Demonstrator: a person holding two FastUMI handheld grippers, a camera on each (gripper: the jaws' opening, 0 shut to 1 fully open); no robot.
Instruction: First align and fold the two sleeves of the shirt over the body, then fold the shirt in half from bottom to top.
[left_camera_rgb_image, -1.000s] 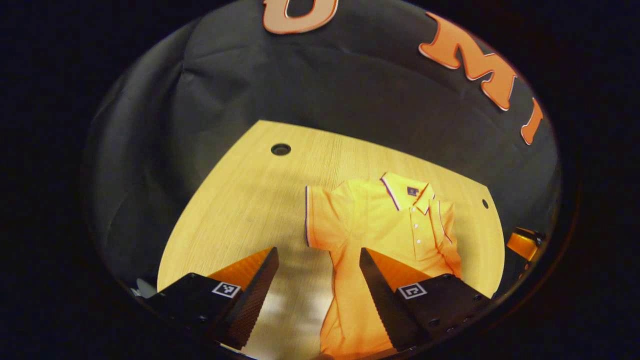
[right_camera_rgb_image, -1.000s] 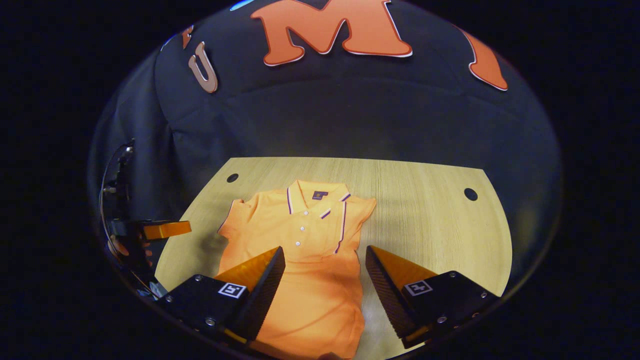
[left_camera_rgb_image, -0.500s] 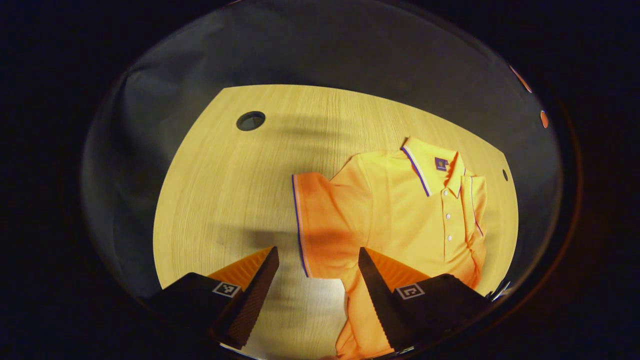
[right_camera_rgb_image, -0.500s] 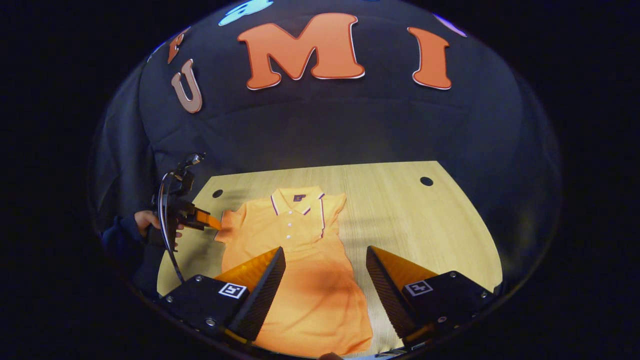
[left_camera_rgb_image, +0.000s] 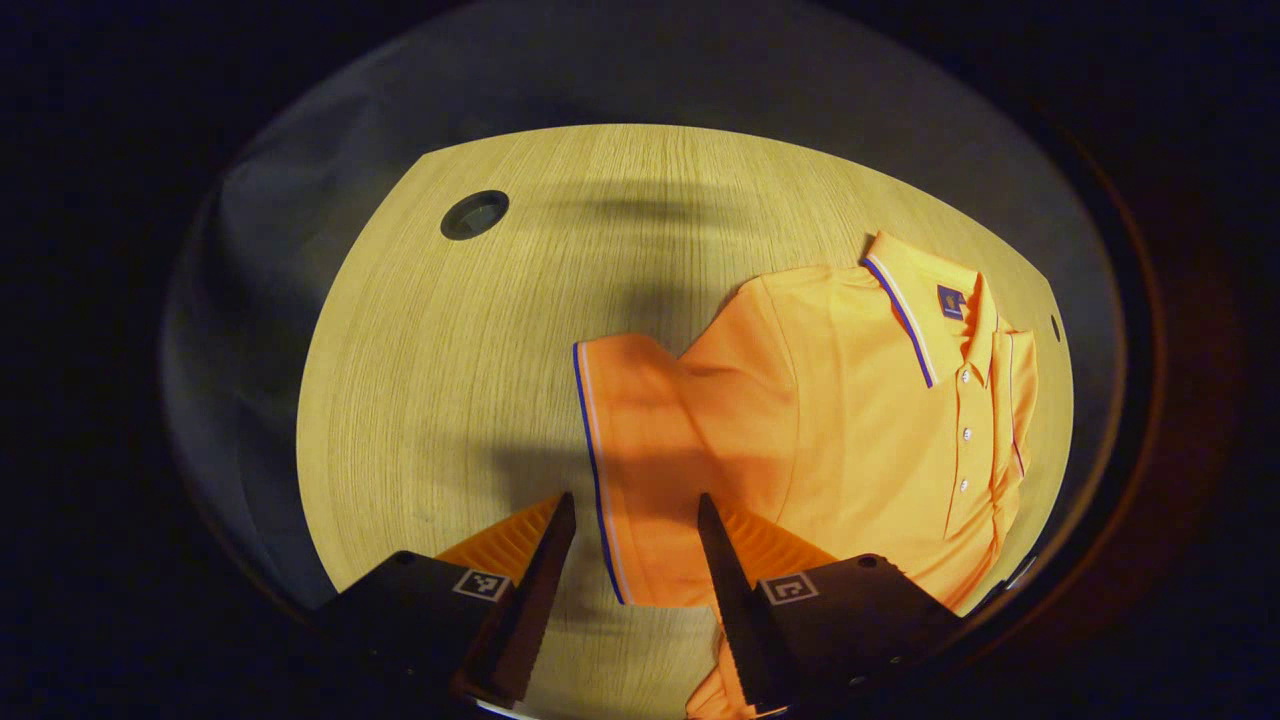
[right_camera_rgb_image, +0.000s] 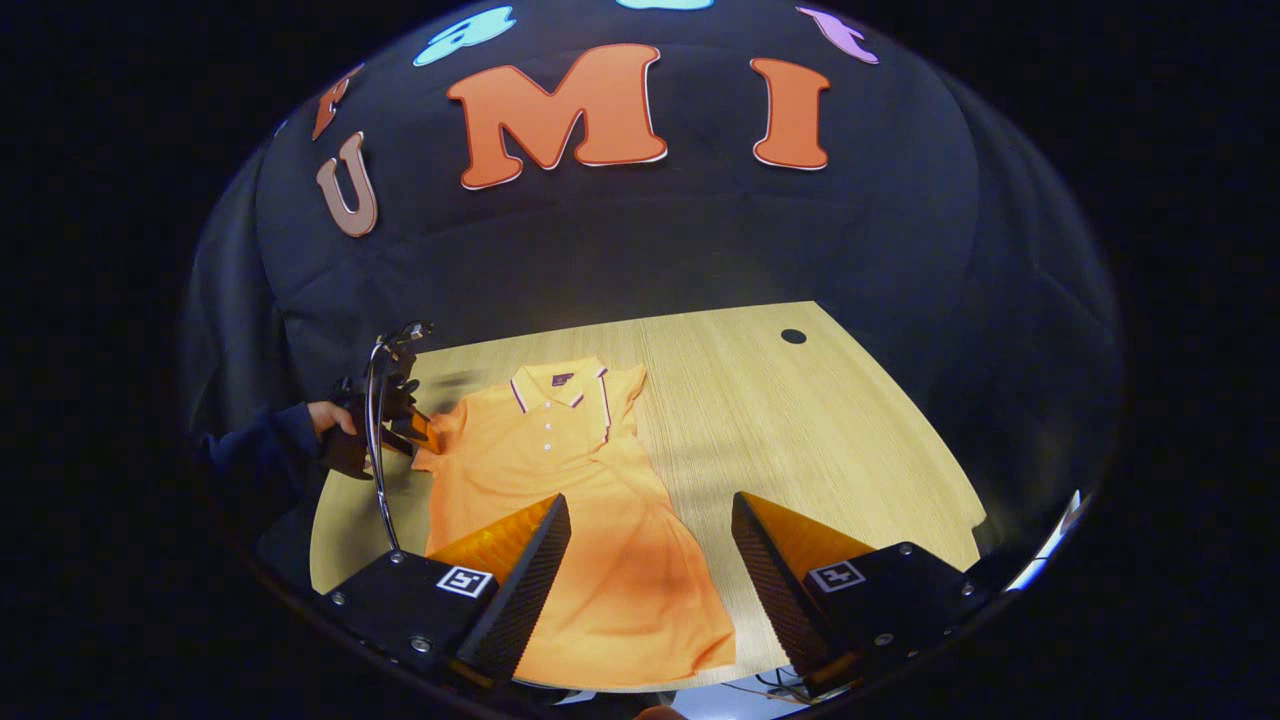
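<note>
Shirt (right_camera_rgb_image: 580, 500), orange polo w/ dark-trimmed collar, lies flat on wooden table (right_camera_rgb_image: 800, 430), collar toward far wall. One sleeve (left_camera_rgb_image: 650, 450) spread out sideways; other already folded over body. Left gripper (left_camera_rgb_image: 633, 520) fingers apart, straddling sleeve cuff edge (contact unclear). Right gripper (right_camera_rgb_image: 650, 525) wide open, holds nothing, hovers above shirt's lower part. Hand (right_camera_rgb_image: 335, 418) holds left gripper.
</note>
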